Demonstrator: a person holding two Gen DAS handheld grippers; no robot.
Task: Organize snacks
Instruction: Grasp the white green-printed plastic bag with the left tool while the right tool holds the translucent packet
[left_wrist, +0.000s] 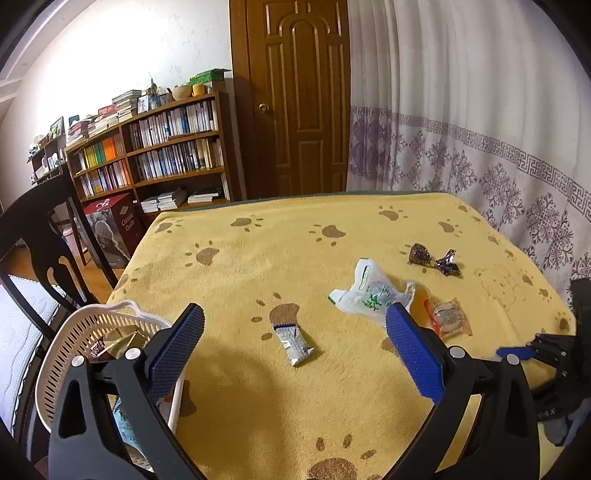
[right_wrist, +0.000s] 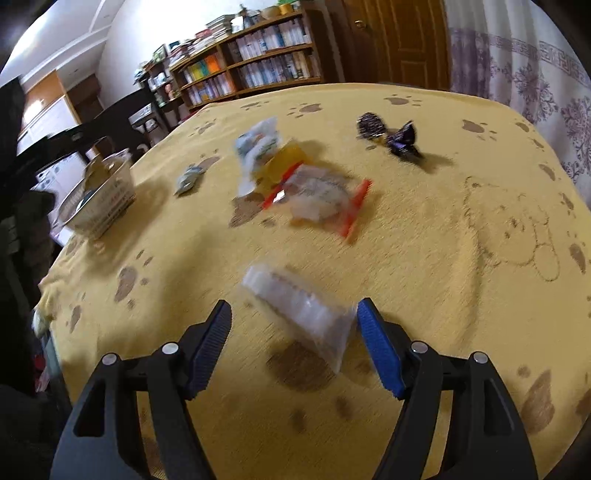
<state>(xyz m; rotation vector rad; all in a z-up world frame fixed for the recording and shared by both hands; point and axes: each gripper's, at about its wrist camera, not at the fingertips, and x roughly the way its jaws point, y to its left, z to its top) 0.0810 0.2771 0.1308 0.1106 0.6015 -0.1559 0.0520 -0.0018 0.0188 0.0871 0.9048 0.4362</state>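
So from the left tool (left_wrist: 295, 343) the basket (left_wrist: 92, 332) sits on the counter (left_wrist: 258, 258) off to its left, small packet (left_wrist: 295, 341) dead ahead, bag (left_wrist: 369, 295) ahead-right, twisted candies (left_wrist: 436, 258) further back. Right tool (right_wrist: 293, 332) has a clear packet (right_wrist: 303, 310) just in front.

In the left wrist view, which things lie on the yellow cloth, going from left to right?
White basket → silver snack packet → white and green packet → orange-edged clear packet. The two dark foil candies lie farther back, so I leave them out.
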